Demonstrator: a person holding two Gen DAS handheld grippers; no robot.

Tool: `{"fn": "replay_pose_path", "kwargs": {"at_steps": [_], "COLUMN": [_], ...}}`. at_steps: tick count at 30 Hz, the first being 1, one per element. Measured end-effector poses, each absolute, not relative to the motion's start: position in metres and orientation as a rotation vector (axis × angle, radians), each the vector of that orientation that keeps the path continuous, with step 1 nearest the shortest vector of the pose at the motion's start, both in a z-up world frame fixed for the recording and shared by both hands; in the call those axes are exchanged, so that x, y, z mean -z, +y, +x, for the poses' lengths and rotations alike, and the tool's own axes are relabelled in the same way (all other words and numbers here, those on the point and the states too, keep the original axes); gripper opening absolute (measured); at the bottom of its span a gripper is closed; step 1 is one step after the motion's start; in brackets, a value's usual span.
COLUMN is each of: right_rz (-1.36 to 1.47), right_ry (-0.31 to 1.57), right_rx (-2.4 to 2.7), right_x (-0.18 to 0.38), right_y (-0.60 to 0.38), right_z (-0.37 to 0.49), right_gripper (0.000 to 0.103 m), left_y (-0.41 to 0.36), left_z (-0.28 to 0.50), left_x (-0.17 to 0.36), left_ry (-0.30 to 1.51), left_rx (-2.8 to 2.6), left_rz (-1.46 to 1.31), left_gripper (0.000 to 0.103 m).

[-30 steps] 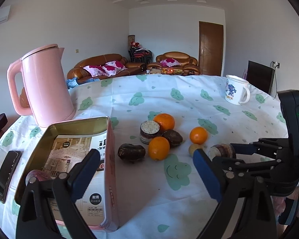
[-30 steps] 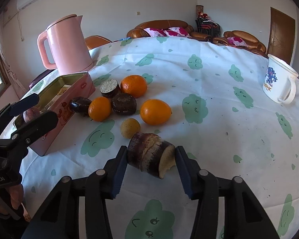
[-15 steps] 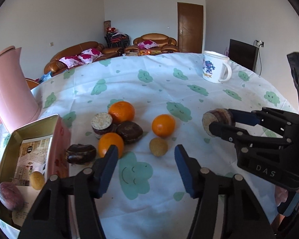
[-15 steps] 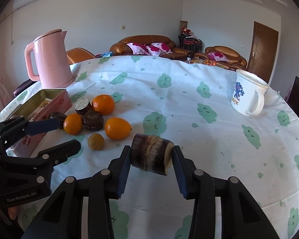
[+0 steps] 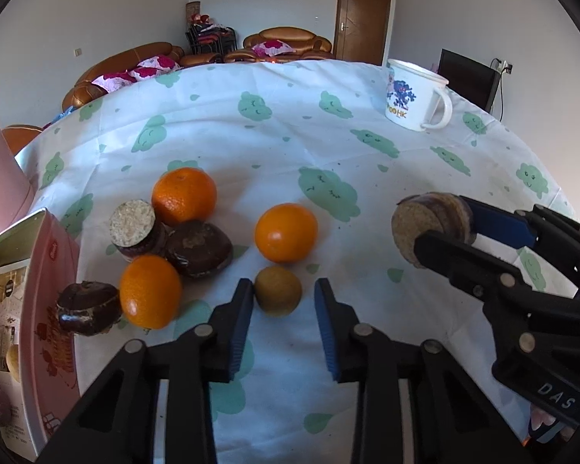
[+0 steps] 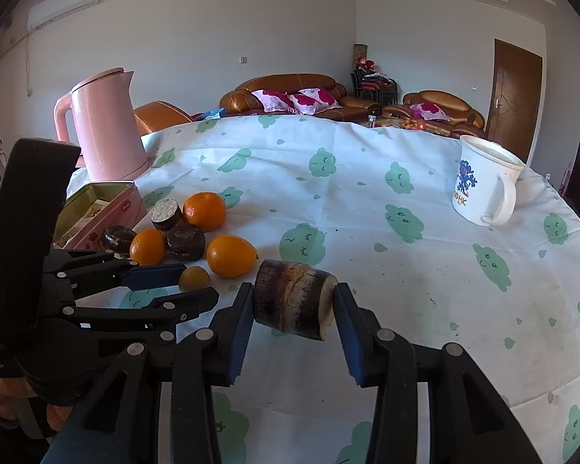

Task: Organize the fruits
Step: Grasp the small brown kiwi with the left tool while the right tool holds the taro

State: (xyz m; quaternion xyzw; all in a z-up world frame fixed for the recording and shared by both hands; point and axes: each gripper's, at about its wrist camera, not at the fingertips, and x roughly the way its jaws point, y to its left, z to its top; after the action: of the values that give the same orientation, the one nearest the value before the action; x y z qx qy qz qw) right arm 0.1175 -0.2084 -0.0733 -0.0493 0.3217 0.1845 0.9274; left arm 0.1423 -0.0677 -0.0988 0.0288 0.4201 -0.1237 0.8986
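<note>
Fingers (image 5: 283, 305) beside small fruit (image 5: 277, 290) (tablecloth (image 5: 251, 131) edge far)

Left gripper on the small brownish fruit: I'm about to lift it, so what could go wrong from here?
1. The left gripper holds the small brownish fruit only at its fingertips; being round, it may slip out and roll.
2. The orange sits right behind it and could get nudged.
3. The right gripper, shut on the cut chunk, hangs close by; swinging towards the tin risks a clash.
</note>
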Motion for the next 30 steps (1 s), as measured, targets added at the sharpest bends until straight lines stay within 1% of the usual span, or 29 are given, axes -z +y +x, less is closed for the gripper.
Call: {"fn": "replay_pose_path", "kwargs": {"at_steps": [7, 19, 20, 21, 26, 30], "right_rz": [-0.097, -0.093, -0.092, -0.092, -0.091, -0.090], "right_ry": [0.638, 0.580, 0.575, 0.571, 0.562, 0.586], "right_rx": [-0.386, -0.409, -0.411, -0.412, -0.413, -0.404], "right_x": [0.070, 0.064, 0.064, 0.063, 0.063, 0.065], "right_y": [-0.209, -0.211, -0.211, -0.211, -0.211, -0.210], "right_z": [0.114, 0.103, 0.102, 0.101, 0.101, 0.106], "right_gripper": [0.043, 0.043, 0.043, 0.039, 0.038, 0.038], "left_y": [-0.065, -0.065, -0.065, -0.066, -0.066, -0.065], "left_z": [0.138, 0.123, 0.122, 0.121, 0.116, 0.115], "left_x": [0.096, 0.080, 0.079, 0.078, 0.074, 0.074], "left_ry": [0.840, 0.723, 0.716, 0.709, 0.671, 0.677], "left_rx": [0.265, 0.262, 0.261, 0.258, 0.257, 0.256], "left_rz": [0.044, 0.067, 0.072, 0.076, 0.087, 0.081], "left_gripper": [0.027, 0.027, 0.027, 0.027, 0.027, 0.027]}}
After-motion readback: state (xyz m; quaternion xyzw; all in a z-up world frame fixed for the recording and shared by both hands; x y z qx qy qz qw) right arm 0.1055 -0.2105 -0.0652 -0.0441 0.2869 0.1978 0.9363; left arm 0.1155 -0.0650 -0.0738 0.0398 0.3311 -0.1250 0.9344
